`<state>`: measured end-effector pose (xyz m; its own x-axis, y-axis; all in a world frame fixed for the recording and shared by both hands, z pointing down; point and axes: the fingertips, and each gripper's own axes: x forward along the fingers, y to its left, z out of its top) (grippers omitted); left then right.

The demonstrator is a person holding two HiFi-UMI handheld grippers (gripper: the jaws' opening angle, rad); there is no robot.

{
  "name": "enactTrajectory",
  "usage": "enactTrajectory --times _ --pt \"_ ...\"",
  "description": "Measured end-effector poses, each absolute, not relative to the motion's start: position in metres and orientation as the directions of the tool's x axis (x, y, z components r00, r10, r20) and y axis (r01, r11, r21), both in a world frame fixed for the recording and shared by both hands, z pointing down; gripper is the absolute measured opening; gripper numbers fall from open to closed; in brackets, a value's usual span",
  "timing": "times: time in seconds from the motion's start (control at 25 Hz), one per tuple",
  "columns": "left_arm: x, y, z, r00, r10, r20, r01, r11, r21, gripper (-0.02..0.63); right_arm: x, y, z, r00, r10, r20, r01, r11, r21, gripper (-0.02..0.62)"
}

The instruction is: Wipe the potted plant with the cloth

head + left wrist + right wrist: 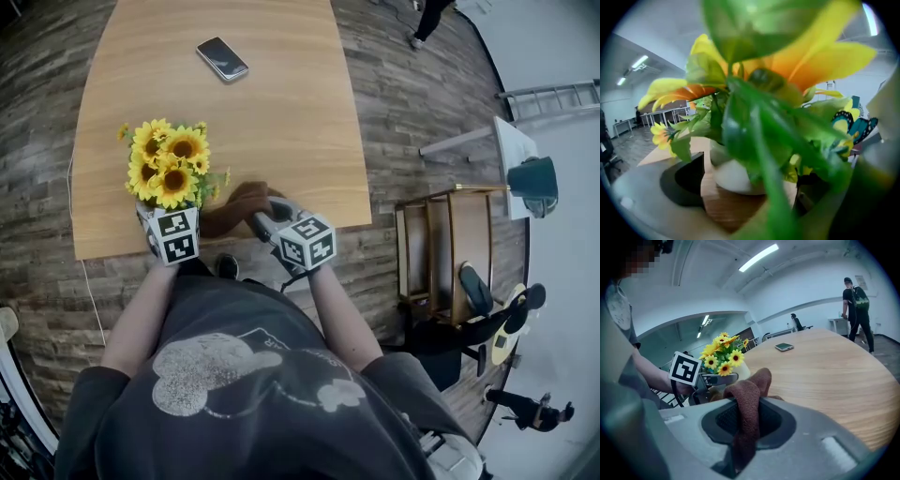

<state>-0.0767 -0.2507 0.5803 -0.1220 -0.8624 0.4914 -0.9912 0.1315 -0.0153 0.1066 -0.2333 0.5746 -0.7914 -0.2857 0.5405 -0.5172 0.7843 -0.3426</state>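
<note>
The potted plant (169, 164) has yellow sunflowers and green leaves in a white pot (733, 176), and stands near the wooden table's (281, 112) front left edge. My left gripper (171, 216) is open, one jaw on each side of the pot, with leaves (754, 122) crowding its view. A brown cloth (239, 206) lies bunched just right of the pot. My right gripper (261, 223) is shut on that cloth (747, 408), which stands up between its jaws. In the right gripper view, the plant (723, 357) and the left gripper's marker cube (686, 368) sit beyond the cloth.
A phone (222, 58) lies at the table's far side. To the right of the table stand a wooden shelf unit (450, 253) and a white stand with a teal object (532, 183). A person (855, 301) stands far off past the table.
</note>
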Motion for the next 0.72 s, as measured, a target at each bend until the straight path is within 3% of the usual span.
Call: enactTrajectory --times 0.2,0.72 --pt "-0.078 -0.251 0.582 -0.126 -0.860 0.495 -0.990 0.138 -0.013 0.572 0.109 -0.234 0.576 -0.790 -0.283 0.544 -0.517 0.785 -0.343 0.049" --pt "-0.085 -0.243 0.581 0.069 -0.867 0.494 -0.996 -0.086 -0.011 0.568 0.092 -0.271 0.561 -0.780 -0.334 0.530 -0.544 0.780 -0.309 0.049"
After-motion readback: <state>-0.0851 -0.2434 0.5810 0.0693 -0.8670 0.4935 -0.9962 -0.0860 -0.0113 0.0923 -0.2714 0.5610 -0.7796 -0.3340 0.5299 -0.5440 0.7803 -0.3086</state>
